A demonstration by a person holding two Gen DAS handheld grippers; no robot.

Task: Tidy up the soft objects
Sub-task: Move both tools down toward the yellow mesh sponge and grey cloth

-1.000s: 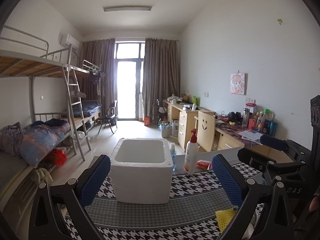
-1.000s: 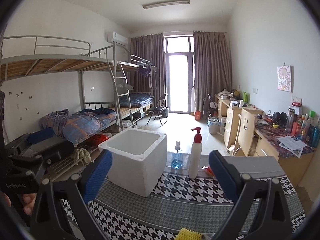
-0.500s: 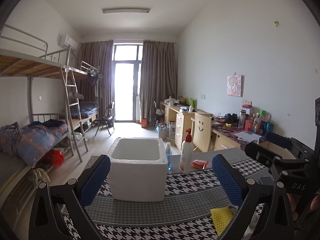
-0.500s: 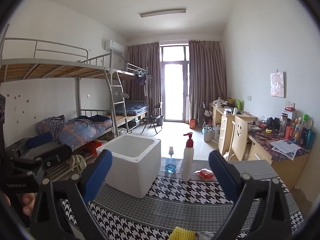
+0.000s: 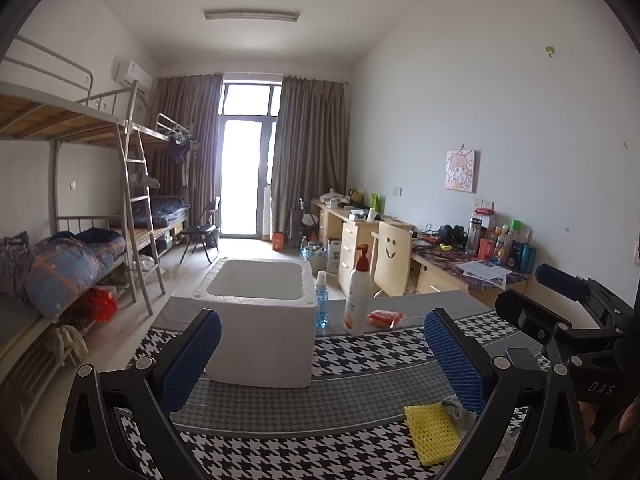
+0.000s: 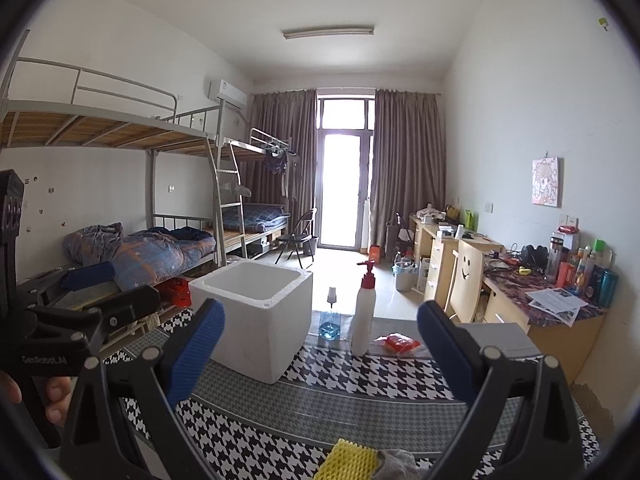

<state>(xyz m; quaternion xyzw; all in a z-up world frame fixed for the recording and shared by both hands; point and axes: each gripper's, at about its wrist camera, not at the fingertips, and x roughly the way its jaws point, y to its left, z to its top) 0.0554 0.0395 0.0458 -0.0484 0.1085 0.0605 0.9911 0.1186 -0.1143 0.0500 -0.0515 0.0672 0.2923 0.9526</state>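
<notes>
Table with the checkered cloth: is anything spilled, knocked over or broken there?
Nothing stands out. The white foam box, red-capped white pump bottle and small blue spray bottle stand upright; the yellow mesh sponge lies flat.

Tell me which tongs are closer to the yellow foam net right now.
Hard to call; probably the right. In the right wrist view the yellow foam net lies centred just under the open right tongs. In the left wrist view it sits off beside the open left tongs, under one finger.
</notes>
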